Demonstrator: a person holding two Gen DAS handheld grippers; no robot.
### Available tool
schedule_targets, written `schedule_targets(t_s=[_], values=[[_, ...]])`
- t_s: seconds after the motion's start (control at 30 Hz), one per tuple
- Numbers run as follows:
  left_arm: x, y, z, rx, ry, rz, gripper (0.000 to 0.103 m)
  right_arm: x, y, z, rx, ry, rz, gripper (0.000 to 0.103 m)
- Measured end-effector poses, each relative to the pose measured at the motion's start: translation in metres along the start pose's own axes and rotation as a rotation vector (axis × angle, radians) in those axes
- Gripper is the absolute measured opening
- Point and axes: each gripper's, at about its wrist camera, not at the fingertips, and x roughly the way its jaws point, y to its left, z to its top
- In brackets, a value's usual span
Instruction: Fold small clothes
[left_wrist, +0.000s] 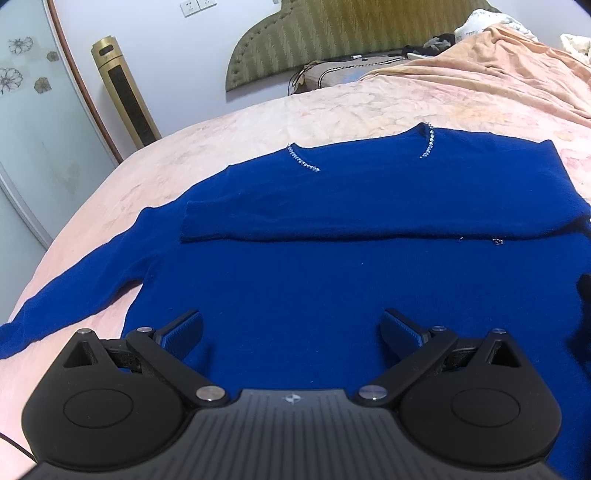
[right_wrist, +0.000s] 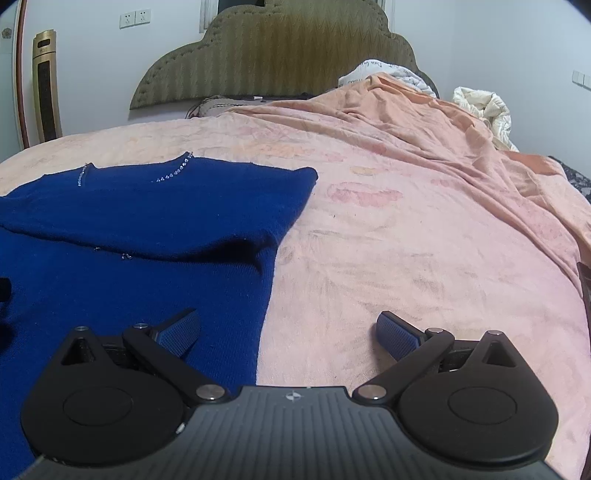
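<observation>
A royal-blue knit sweater (left_wrist: 332, 266) with sparkly trim at the neckline lies flat on the pink bed cover (left_wrist: 221, 140). One sleeve (left_wrist: 369, 218) is folded across the chest; the other sleeve (left_wrist: 66, 295) stretches out to the left. My left gripper (left_wrist: 291, 334) hovers open over the sweater's lower body, holding nothing. In the right wrist view the same sweater (right_wrist: 129, 229) fills the left side. My right gripper (right_wrist: 288, 334) is open above the sweater's right edge, its left finger over the knit and its right finger over bare bed cover (right_wrist: 424, 240).
An olive padded headboard (right_wrist: 273, 55) stands at the far end. Rumpled orange bedding (right_wrist: 461, 122) and white bundles (right_wrist: 484, 107) pile up far right. A gold tower appliance (left_wrist: 125, 92) stands by the wall at left, next to a glass door (left_wrist: 33, 110).
</observation>
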Motion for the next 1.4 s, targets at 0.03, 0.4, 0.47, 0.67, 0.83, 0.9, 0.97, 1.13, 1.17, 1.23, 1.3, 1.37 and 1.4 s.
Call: schedule_targets(t_s=[0.03,0.4,0.47,0.67,0.83,0.9,0.97,1.13,1.17,1.23,1.3,1.37,1.4], values=[[0.0,0.001,-0.001,0.003,0.002,0.0,0.103,-0.001,0.0,0.0,0.002,-0.002,0.001,0.102],[-0.004,0.031,0.001,-0.066,-0.019,0.024,0.103,-0.046,0.032,0.018,-0.062,-0.093,0.059,0.103],[-0.006,0.035,0.001,-0.067,-0.028,0.036,0.103,-0.048,0.041,0.02,-0.063,-0.091,0.09,0.103],[-0.009,0.045,0.003,-0.099,-0.018,0.025,0.103,-0.047,0.056,0.017,-0.046,-0.053,0.139,0.102],[-0.011,0.042,0.002,-0.078,-0.013,0.016,0.103,-0.04,0.054,0.01,-0.051,-0.024,0.1,0.102],[-0.012,0.04,0.002,-0.065,-0.014,0.014,0.103,-0.04,0.051,0.008,-0.046,-0.022,0.086,0.103],[-0.013,0.04,0.002,-0.06,-0.016,0.009,0.103,-0.042,0.05,0.007,-0.05,-0.035,0.078,0.102],[-0.015,0.04,0.0,-0.061,-0.025,0.003,0.103,-0.041,0.05,-0.003,-0.086,-0.045,0.03,0.103],[-0.015,0.039,-0.001,-0.058,-0.025,0.0,0.103,-0.04,0.048,-0.005,-0.078,-0.038,0.027,0.102],[-0.016,0.037,-0.001,-0.048,-0.025,-0.005,0.103,-0.04,0.045,-0.008,-0.074,-0.034,0.016,0.102],[-0.017,0.034,-0.001,-0.039,-0.029,-0.011,0.103,-0.041,0.045,-0.009,-0.081,-0.042,-0.003,0.102],[-0.019,0.031,0.0,-0.028,-0.034,-0.021,0.103,-0.042,0.044,-0.008,-0.073,-0.044,0.007,0.102],[-0.02,0.028,0.0,-0.019,-0.037,-0.024,0.103,-0.042,0.043,-0.008,-0.068,-0.042,0.026,0.102]])
